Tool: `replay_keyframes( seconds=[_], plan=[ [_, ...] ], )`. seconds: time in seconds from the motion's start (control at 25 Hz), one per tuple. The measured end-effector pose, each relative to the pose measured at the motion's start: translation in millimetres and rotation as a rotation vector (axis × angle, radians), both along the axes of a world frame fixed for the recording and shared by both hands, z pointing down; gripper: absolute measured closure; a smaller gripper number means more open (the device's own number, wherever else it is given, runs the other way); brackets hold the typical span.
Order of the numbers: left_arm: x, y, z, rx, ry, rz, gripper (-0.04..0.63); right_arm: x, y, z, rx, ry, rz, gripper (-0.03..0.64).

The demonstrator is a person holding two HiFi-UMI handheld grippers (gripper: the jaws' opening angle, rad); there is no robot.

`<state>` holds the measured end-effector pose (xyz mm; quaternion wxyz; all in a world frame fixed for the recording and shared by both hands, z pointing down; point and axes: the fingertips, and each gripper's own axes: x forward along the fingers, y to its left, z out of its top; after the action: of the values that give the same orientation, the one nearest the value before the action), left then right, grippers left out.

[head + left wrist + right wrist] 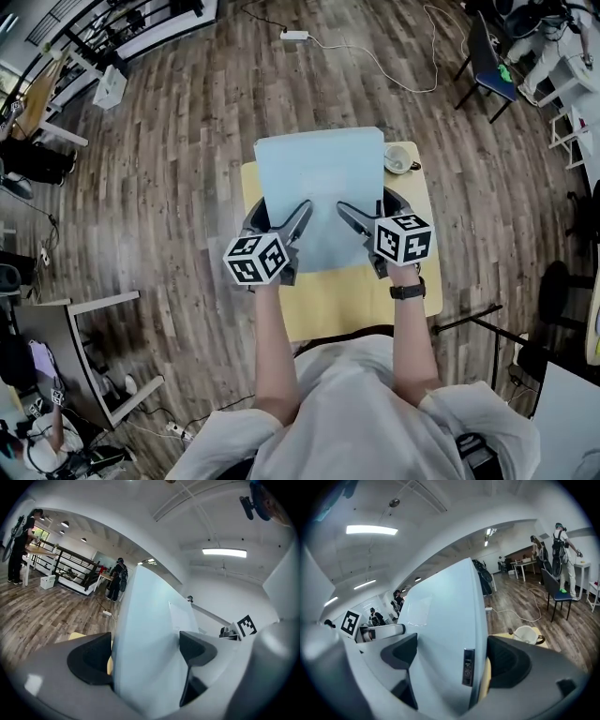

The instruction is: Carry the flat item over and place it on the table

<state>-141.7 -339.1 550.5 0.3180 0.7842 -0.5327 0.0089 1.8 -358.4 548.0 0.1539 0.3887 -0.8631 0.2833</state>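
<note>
left gripper (278,217) and right gripper (372,211) hold one pale blue flat item (319,173) over one yellow table (361,300)

nearest, the table's front half lies bare. each gripper's fingers are clamped on the flat item's near edge, one pair either side of its middle. the flat item covers the table's far half and reaches past its far edge; whether it touches the table cannot be told. one white cup (398,161) stands at the far right corner, just beside the item's right edge. beyond lies open wooden floor (187,141).
</note>
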Motion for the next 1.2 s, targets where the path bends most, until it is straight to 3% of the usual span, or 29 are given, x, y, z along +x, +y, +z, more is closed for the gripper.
replay_keyframes(
  seconds=[0.56, 1.2],
  plan=[
    [7, -14, 102, -0.231, 0.045, -0.008, 0.158, 9, -14, 102, -0.223, 0.032, 0.019, 0.186],
    [17, -18, 191, -0.425, 0.06, -0.042, 0.158, 18, -22, 190, -0.41, 0.063, 0.02, 0.186]
  ],
)
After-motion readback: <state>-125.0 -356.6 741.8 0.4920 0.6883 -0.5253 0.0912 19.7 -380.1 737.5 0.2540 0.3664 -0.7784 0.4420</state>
